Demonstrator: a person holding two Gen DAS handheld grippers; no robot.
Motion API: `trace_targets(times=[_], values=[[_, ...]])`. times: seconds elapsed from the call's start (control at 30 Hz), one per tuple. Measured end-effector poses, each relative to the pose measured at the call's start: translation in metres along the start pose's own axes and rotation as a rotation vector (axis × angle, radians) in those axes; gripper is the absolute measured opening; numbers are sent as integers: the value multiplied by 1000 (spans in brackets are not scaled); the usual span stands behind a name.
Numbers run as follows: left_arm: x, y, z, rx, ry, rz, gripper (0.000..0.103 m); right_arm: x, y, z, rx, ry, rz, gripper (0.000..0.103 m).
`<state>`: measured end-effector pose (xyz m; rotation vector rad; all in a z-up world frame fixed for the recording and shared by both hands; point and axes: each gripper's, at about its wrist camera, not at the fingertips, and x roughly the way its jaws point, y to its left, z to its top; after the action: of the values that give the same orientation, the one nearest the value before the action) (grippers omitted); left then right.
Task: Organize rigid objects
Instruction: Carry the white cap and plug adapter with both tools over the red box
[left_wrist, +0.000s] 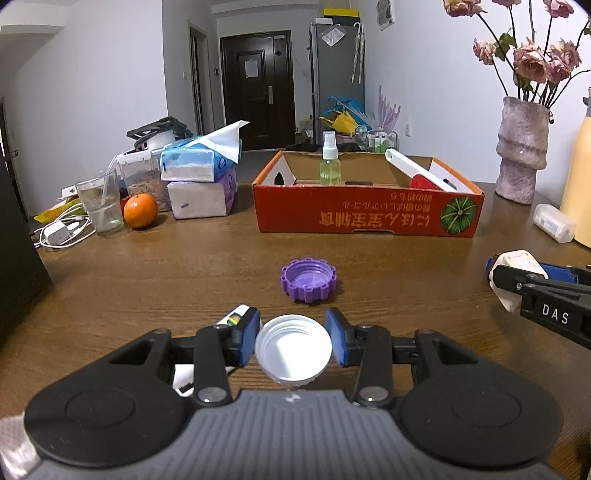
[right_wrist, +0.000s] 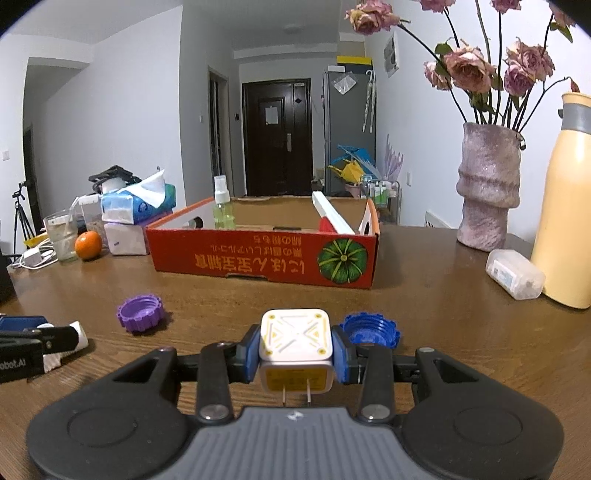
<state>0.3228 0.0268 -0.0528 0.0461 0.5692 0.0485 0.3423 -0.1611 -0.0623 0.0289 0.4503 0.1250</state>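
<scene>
My left gripper (left_wrist: 293, 341) is open around a white bottle cap (left_wrist: 293, 350) on the wooden table; its blue pads (left_wrist: 249, 338) stand close to the cap's sides. A purple cap (left_wrist: 308, 279) lies just ahead of it and also shows in the right wrist view (right_wrist: 141, 312). My right gripper (right_wrist: 295, 350) is shut on a white cube charger (right_wrist: 295, 343) with its plug prongs pointing back at the camera. A blue cap (right_wrist: 370, 329) lies just right of it. The red cardboard box (left_wrist: 365, 214) (right_wrist: 266, 258) stands farther back and holds a spray bottle (left_wrist: 330, 158) and a white-and-red item (left_wrist: 424, 173).
At the back left are tissue packs (left_wrist: 201, 177), an orange (left_wrist: 140, 210), a glass (left_wrist: 99, 206) and a white charger with cable (left_wrist: 59, 232). At the right are a pink vase (right_wrist: 487, 192), a yellow bottle (right_wrist: 565, 206) and a small plastic case (right_wrist: 515, 273). A white tube (left_wrist: 232, 317) lies under my left gripper.
</scene>
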Motion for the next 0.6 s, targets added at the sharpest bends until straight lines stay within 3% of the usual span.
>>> trace_targets(times=[0.6], values=[[-3, -18, 37, -28, -64, -29, 41, -6, 0, 25, 2, -76, -3, 38]])
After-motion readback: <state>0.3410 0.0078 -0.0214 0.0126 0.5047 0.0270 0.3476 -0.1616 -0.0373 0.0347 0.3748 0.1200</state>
